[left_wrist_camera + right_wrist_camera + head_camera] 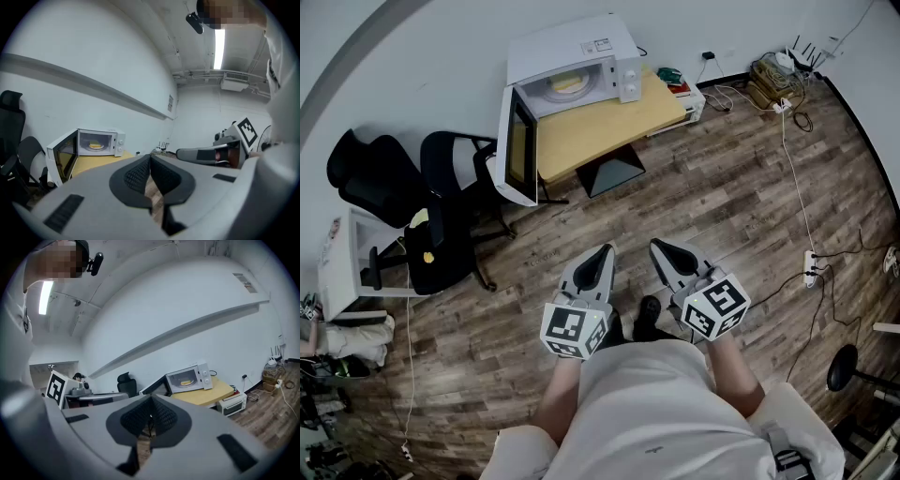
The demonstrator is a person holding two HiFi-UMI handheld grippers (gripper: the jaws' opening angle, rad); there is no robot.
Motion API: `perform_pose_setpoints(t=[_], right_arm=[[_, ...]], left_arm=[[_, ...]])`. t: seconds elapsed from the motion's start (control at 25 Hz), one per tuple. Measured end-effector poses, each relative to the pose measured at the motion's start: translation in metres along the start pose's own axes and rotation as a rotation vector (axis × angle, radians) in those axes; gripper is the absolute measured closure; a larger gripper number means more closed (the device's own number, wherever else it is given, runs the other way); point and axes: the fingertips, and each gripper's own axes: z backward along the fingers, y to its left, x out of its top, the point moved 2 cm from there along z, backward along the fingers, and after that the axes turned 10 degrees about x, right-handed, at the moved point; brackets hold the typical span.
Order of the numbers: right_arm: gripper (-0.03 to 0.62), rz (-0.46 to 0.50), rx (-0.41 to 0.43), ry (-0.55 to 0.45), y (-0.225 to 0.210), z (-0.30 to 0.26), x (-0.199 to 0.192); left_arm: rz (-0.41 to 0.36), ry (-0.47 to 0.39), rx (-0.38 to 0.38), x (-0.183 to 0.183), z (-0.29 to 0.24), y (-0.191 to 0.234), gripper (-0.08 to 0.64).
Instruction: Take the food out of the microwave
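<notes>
A white microwave point(581, 66) stands on a low wooden table point(609, 127) by the far wall, its door point(517, 145) swung open to the left. Yellow food on a plate point(566, 84) lies inside it, also seen as the food point(96, 146) in the left gripper view and the food point(186, 382) in the right gripper view. My left gripper point(602, 253) and right gripper point(663, 247) hang side by side over the wooden floor, well short of the table. Both are shut with nothing between their pads.
Two black office chairs point(441, 211) stand left of the table, next to a white cabinet point(342, 262). A white box point(689, 98) sits at the table's right end. Cables and a power strip point(811, 267) trail along the floor on the right.
</notes>
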Motion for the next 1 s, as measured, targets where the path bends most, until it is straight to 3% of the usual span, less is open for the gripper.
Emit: perform_pose_setpoints(t=[1.0], right_arm=[[0.594, 0.079, -0.045, 0.023, -0.025, 0.028, 0.008]], left_arm=[[0.012, -0.001, -0.002, 0.002, -0.02, -0.038, 0.552]])
